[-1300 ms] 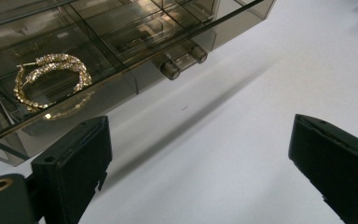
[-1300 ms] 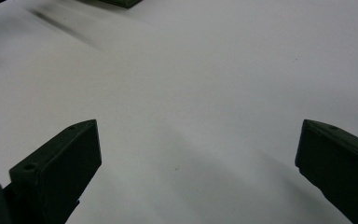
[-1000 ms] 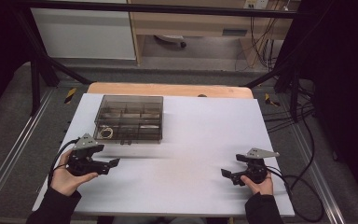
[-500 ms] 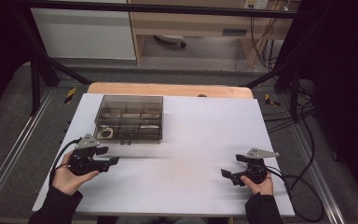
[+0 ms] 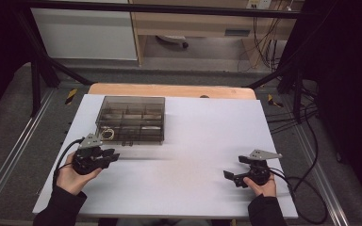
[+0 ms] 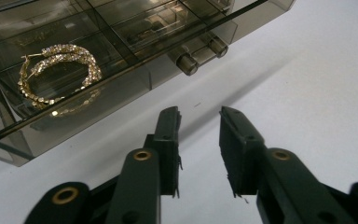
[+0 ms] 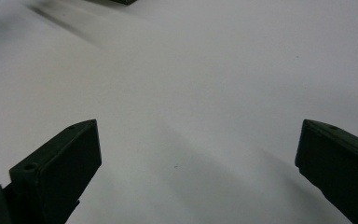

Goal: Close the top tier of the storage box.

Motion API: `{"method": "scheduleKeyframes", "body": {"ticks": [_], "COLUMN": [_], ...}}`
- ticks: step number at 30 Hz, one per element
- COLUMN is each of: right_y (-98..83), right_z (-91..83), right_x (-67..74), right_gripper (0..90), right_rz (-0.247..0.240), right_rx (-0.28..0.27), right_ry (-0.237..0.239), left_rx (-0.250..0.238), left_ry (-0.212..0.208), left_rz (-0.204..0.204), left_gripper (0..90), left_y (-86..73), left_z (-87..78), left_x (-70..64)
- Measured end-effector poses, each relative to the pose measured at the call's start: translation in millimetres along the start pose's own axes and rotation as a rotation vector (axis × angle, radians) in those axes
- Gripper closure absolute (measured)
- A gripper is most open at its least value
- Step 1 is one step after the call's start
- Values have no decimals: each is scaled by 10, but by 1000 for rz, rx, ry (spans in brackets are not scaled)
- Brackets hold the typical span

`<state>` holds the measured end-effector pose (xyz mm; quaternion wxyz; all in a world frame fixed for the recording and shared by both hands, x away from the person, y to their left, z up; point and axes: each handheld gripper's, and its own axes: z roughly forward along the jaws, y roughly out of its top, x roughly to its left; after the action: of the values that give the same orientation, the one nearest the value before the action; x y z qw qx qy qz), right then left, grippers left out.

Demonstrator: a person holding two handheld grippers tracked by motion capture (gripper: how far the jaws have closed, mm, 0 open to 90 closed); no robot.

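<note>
Left gripper [image 6: 199, 154]: jaws narrowed to a small gap, just been closing, nothing between them, only bare bench under the gap. They point up-frame at the front wall of the smoky clear organizer box [image 6: 135, 81], which is near but not touching. In the left gripper view the gold hoop earrings [image 6: 56, 74] lie in a compartment at upper left of the frame, under the transparent lid. Two small cylindrical knobs on the box front sit just above the jaw tips, centre-top.

Right gripper [image 7: 198, 154]: jaws wide apart, one at lower left, one at lower right of its view, empty, white bench surface between them. Both jaw bodies cut off by the frame edge.

High view: left gripper [image 5: 104, 157] at lower left, held low over the bench in the left hand [image 5: 73, 176], jaws aimed right and slightly up-frame. Right gripper [image 5: 233, 175] at lower right, in the right hand [image 5: 263, 186], jaws aimed left. Dark sleeves enter from the bottom edge. The grippers are well apart.

The box [image 5: 132, 120] sits in the upper-left part of the white bench [image 5: 193, 141], just above the left gripper. The earrings [image 5: 106, 134] show as a small pale ring at the box's lower-left corner, too small for detail. Cables trail from each gripper, and more lie off the bench's right side.
</note>
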<state>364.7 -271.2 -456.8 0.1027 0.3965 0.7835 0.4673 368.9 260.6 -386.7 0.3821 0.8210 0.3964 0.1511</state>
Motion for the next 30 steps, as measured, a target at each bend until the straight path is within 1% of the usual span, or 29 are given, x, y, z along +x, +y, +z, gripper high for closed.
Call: {"method": "scheduleKeyframes", "body": {"ticks": [3,7,14,18,21,30], "right_y": [-2,-3,-3,-3,-2,-2], "right_z": [2,2,4,0,-1,-5], "right_x": [5,3,5,4,6,6], "right_gripper": [6,6,6,6,6,7], "right_rz": [3,1,2,2,3,4], "right_rx": [1,2,2,3,4,2], "right_ry": [1,-2,-3,-4,-4,-3], "left_rx": [7,19,24,23,24,7], "left_ry": [14,18,14,10,17,25], "left_rz": [-1,4,5,8,18,4], "left_gripper": [754,814,898,900,900,900], "left_y": [8,10,17,28,38,105], "left_z": [14,34,48,68,80,128], "left_x": [0,1,22,5,6,47]}}
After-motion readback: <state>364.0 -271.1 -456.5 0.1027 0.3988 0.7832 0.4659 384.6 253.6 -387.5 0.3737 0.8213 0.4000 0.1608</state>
